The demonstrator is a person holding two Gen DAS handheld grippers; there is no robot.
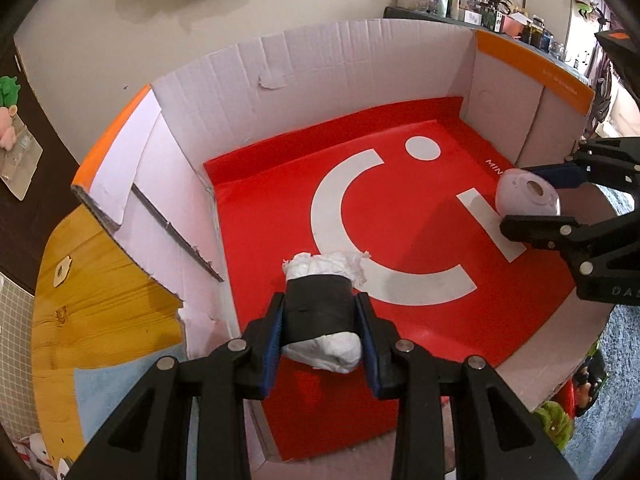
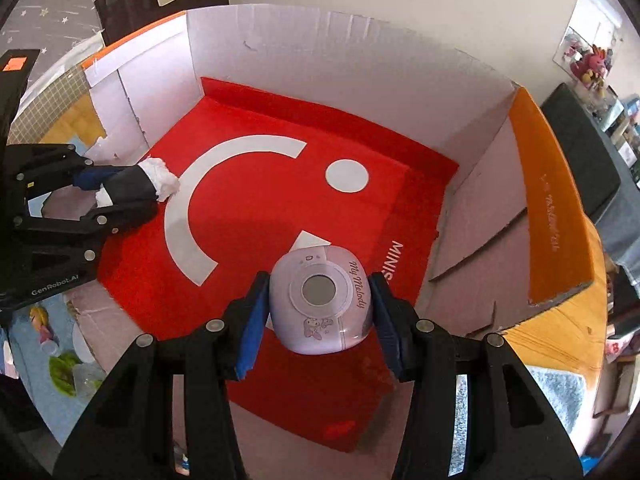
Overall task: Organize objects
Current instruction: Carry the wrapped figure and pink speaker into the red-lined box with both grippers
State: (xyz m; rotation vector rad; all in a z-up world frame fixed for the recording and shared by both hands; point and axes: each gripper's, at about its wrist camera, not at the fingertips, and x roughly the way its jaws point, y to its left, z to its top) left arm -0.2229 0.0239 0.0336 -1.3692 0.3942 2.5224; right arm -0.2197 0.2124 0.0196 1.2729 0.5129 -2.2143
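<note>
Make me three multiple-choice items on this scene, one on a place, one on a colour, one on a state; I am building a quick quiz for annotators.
1. Where do both grippers hang?
A. Over the open cardboard box
B. Over a sink
C. Over a shelf

2. What colour is the liner on the box floor?
A. Green
B. Red with white shapes
C. Black

3. How does the right gripper stand?
A. Open and empty
B. Out of view
C. Shut on the lilac camera-shaped toy

Key: 1 A, box walls surround both; 2 B, red floor shows; 3 C, pads press its sides, while the left gripper clamps the black-wrapped white bundle.
</note>
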